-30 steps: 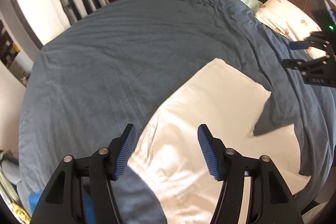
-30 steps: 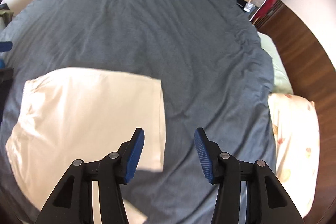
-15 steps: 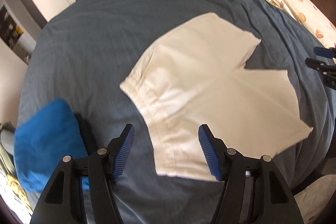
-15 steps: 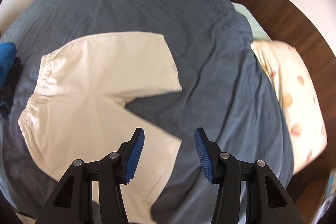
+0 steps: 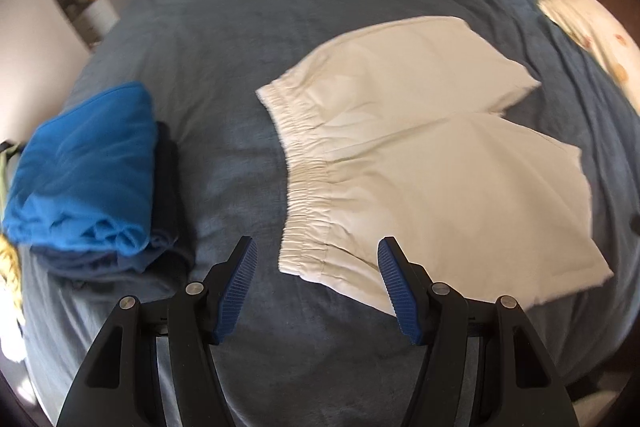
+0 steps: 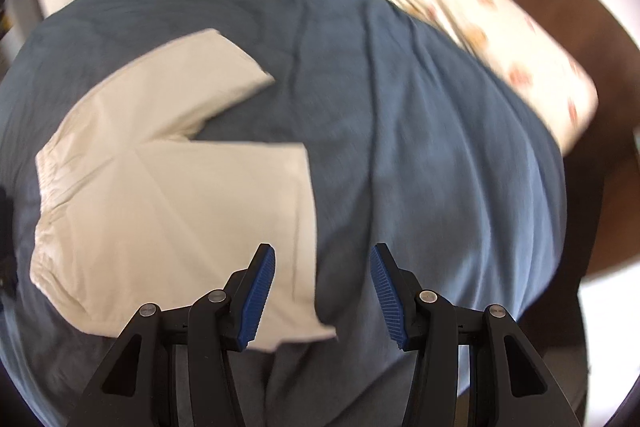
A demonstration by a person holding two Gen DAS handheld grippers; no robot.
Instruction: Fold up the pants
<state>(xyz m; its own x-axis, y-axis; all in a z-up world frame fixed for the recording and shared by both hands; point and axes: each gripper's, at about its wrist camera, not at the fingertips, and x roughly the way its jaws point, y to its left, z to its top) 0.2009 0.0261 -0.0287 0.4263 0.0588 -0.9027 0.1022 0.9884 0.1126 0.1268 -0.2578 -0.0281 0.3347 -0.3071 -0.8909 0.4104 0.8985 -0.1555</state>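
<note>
The cream shorts (image 5: 420, 147) lie flat and unfolded on the grey duvet (image 5: 240, 39), a blue folded stack (image 5: 84, 171) beside their waistband, a patterned pillow (image 6: 500, 39) beyond, both the left gripper (image 5: 316, 283) and right gripper (image 6: 322, 291) spread wide, holding nothing.

Cream shorts (image 6: 172, 195) flat on grey bedspread (image 6: 420, 167); right gripper (image 6: 322, 289) jaws apart, empty.

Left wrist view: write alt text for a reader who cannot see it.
Cream shorts lie spread flat and unfolded on a dark blue-grey bedspread, waistband toward the left. The open left gripper hovers over the near waistband corner, holding nothing. A folded blue garment sits on darker clothes to the left, and a patterned pillow lies at far right.
</note>
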